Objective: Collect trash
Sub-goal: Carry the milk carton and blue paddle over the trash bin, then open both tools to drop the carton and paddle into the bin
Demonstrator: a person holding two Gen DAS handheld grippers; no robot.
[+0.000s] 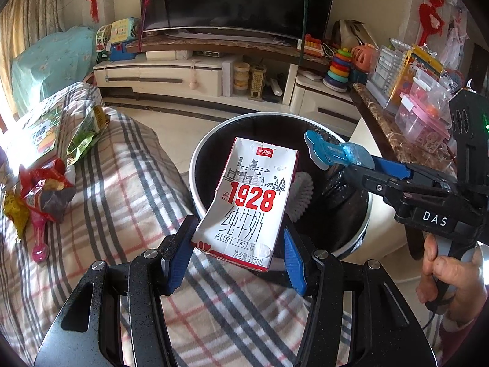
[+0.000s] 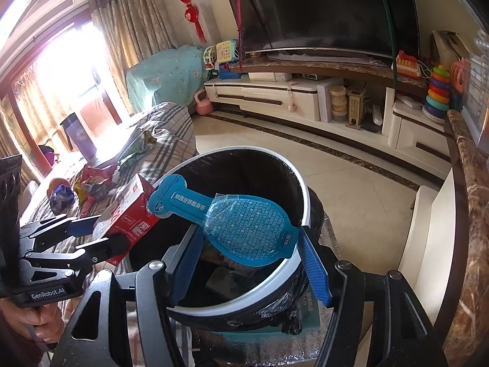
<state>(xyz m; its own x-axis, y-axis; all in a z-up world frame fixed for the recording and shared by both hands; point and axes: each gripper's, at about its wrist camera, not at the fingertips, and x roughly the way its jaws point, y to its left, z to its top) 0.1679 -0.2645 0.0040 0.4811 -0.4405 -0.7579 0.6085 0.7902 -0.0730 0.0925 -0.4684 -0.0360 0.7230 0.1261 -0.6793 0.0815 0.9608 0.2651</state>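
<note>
So the left gripper [image 1: 233, 255] is clamped on a small milk carton [image 1: 247, 202], pads squeezing its lower sides, and the left wrist view gives you the full front: white with a red "1928", "PURE MILK" and 125mL printed near the bottom. From the right wrist view you only get that carton's red side panel [image 2: 128, 214], sticking up at a tilt by the bin's left rim. The right gripper [image 2: 249, 252] pinches a blue paddle-shaped plastic package [image 2: 244, 229] by its wide rounded end, clear blister facing up, narrow handle end pointing left toward the carton. In the left view that same package is just a thin blue edge [image 1: 330, 151]. Both pieces hang over the open mouth of the black-lined trash bin [image 1: 201, 153] with its white rim. Far left on the plaid blanket [image 1: 128, 183], crumpled snack wrappers [image 1: 45, 192] are lying in a pile.
</note>
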